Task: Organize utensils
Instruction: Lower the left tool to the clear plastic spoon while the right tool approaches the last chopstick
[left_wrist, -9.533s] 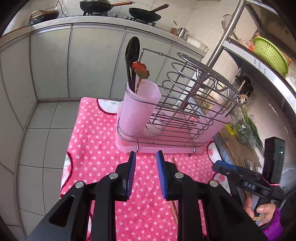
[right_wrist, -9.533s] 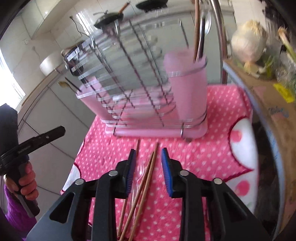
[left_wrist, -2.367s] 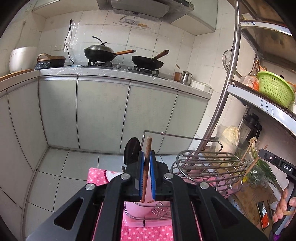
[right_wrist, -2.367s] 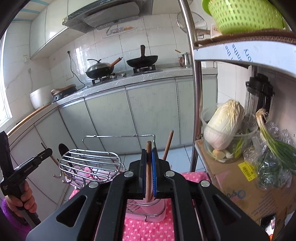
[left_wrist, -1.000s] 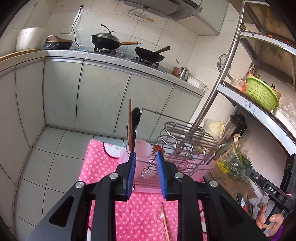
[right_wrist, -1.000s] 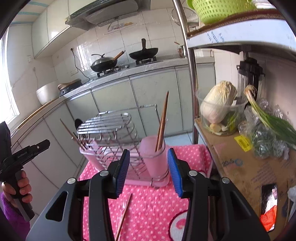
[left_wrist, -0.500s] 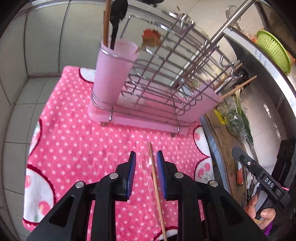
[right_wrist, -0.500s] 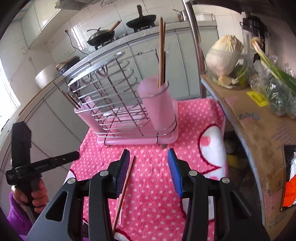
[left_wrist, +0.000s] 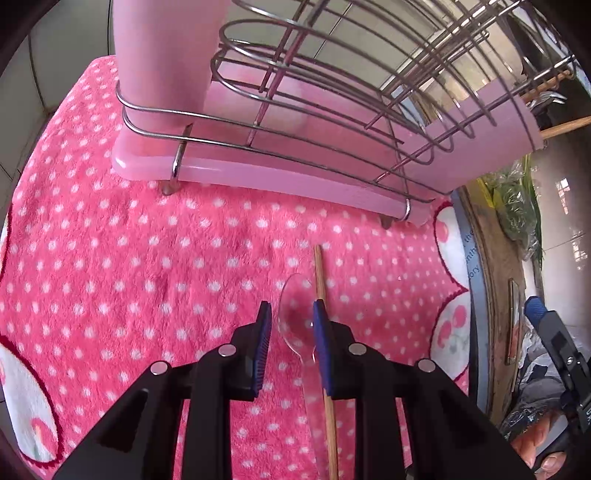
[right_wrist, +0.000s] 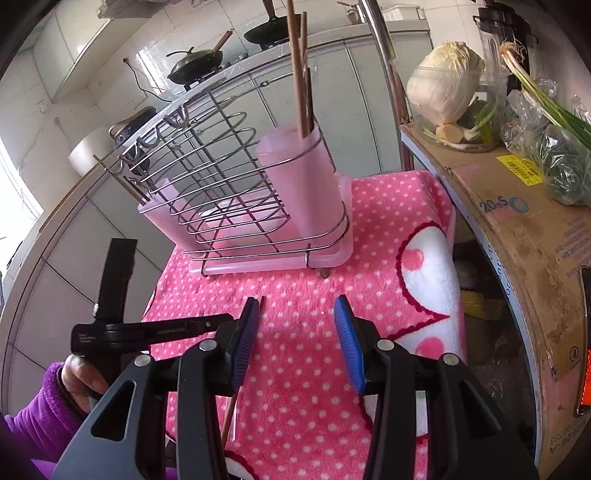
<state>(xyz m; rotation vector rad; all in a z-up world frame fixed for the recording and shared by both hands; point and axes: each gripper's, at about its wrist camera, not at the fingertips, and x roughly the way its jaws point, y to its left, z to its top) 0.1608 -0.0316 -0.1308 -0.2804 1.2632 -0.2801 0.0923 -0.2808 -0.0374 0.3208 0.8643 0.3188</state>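
On the pink dotted cloth (left_wrist: 147, 258) lie a clear plastic spoon (left_wrist: 295, 295) and a wooden chopstick (left_wrist: 320, 273), in front of the wire rack (left_wrist: 332, 110). My left gripper (left_wrist: 291, 332) points down at the cloth, open, its fingers either side of the spoon's bowl. The chopstick runs under its right finger. My right gripper (right_wrist: 295, 332) hovers open over bare cloth, with the chopstick (right_wrist: 229, 413) beside its left finger. The rack's pink cup (right_wrist: 303, 184) holds upright chopsticks (right_wrist: 299, 74). A hand in a purple sleeve (right_wrist: 55, 398) holds the left gripper's body.
The rack stands on a pink drip tray (left_wrist: 258, 177) at the cloth's far side. To the right is a shelf with a cardboard box (right_wrist: 535, 229), a cabbage (right_wrist: 443, 81) and spring onions (right_wrist: 546, 110). A steel pole (right_wrist: 388, 74) rises behind the rack. Grey cabinets stand beyond.
Both grippers let go of the chopsticks they held and came down. The left one dropped a long way, tilted toward the cloth and now straddles the spoon. The right one sank a little.
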